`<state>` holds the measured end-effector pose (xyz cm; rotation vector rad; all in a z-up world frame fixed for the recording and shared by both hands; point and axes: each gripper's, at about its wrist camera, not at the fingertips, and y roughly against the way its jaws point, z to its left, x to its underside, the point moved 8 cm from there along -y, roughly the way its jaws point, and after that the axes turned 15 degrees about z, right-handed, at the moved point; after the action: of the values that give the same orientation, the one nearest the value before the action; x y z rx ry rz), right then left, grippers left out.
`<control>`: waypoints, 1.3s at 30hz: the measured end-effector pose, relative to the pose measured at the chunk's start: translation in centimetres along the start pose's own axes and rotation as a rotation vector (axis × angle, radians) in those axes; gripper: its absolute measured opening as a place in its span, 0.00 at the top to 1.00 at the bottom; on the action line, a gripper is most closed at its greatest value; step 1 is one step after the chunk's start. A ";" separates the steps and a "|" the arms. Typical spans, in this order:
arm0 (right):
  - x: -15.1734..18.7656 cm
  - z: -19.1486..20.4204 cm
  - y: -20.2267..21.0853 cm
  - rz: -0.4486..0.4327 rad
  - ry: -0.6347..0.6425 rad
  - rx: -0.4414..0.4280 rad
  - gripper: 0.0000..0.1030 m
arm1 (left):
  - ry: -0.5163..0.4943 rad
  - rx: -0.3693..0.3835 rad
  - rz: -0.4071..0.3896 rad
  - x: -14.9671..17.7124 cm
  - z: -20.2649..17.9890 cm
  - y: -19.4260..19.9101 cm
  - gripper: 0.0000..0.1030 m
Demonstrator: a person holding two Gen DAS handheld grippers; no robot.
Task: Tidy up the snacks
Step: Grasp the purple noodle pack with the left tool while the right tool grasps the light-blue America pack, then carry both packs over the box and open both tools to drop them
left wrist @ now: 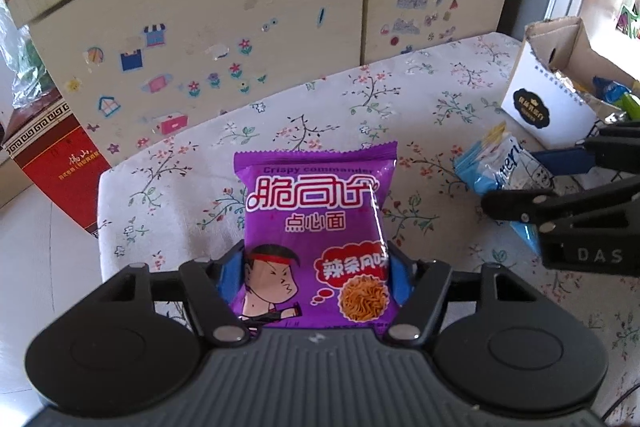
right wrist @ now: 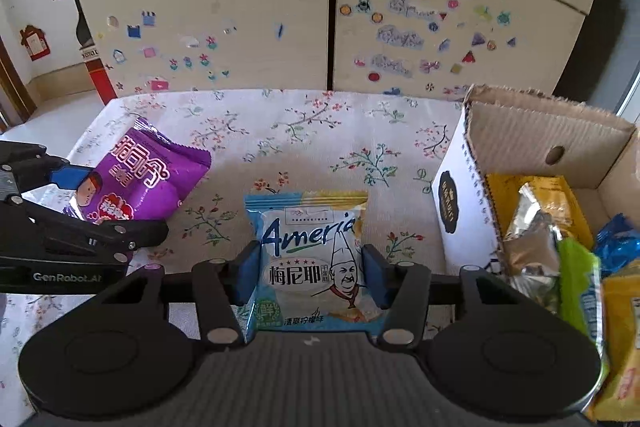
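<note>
My left gripper [left wrist: 314, 273] is shut on a purple noodle snack packet [left wrist: 316, 227], held above the floral tablecloth [left wrist: 180, 195]; the packet also shows in the right wrist view [right wrist: 148, 179] with the left gripper [right wrist: 96, 203] on it. My right gripper [right wrist: 310, 273] is shut on a blue and white Ameria biscuit packet [right wrist: 308, 251]; that packet [left wrist: 500, 167] and the right gripper [left wrist: 532, 179] show at the right of the left wrist view. A cardboard box [right wrist: 460, 195] stands to the right, also seen in the left wrist view [left wrist: 548, 111].
The box holds several snack packets, yellow [right wrist: 536, 199], green [right wrist: 580, 279] and blue [right wrist: 616, 239]. A cream cabinet with stickers [right wrist: 280, 27] stands behind the table. A red carton [left wrist: 60, 163] stands on the floor at the left.
</note>
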<state>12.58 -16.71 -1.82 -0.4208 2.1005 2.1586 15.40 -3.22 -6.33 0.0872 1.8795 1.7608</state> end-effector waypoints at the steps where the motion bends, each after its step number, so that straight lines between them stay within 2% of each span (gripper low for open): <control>1: 0.1 0.1 0.5 -0.007 0.004 -0.001 0.42 | 0.002 0.000 -0.003 0.1 0.0 0.3 0.34; 10: 0.9 -0.6 5.8 -0.082 0.018 0.015 0.42 | -0.015 -0.012 -0.046 0.6 -1.7 3.6 0.34; 20: 4.0 -1.9 10.8 -0.150 0.009 0.031 0.42 | -0.040 -0.013 -0.116 1.7 -4.3 8.3 0.34; 31: 5.3 -3.1 13.0 -0.188 0.004 0.015 0.42 | -0.059 -0.038 -0.149 2.9 -6.5 10.6 0.34; 39: 5.9 -4.2 13.5 -0.199 -0.011 0.020 0.42 | -0.044 -0.009 -0.169 2.4 -7.3 11.4 0.34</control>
<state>3.93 -22.22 9.60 -0.5872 1.9794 2.0216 6.57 -7.30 3.45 -0.0353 1.7917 1.6400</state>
